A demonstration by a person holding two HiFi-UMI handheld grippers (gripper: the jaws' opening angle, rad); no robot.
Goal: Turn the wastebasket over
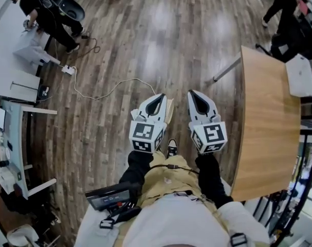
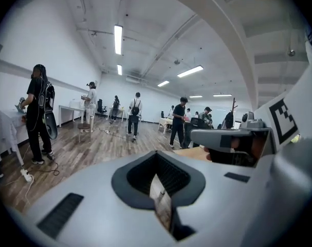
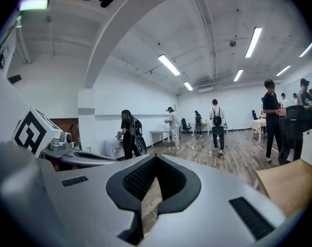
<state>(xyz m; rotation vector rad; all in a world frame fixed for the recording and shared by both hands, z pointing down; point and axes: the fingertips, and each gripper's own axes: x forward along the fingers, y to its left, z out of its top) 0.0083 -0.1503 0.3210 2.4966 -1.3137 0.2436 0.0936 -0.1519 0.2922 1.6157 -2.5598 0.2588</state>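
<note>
No wastebasket shows in any view. In the head view both grippers are held side by side, raised in front of the person's body and high over the wooden floor. The left gripper [image 1: 157, 100] has its jaws together with nothing between them. The right gripper [image 1: 195, 96] is likewise shut and empty. In the left gripper view the left gripper [image 2: 157, 161] points almost level across the room, with the right gripper's body [image 2: 243, 138] at the right. In the right gripper view the right gripper [image 3: 154, 161] points out the same way.
A curved wooden table [image 1: 263, 122] stands at the right with a white flat device [image 1: 300, 75] on it. A white cable [image 1: 102, 94] and power strip [image 1: 68, 70] lie on the floor. White desks [image 1: 14, 81] line the left. Several people [image 2: 179, 120] stand across the room.
</note>
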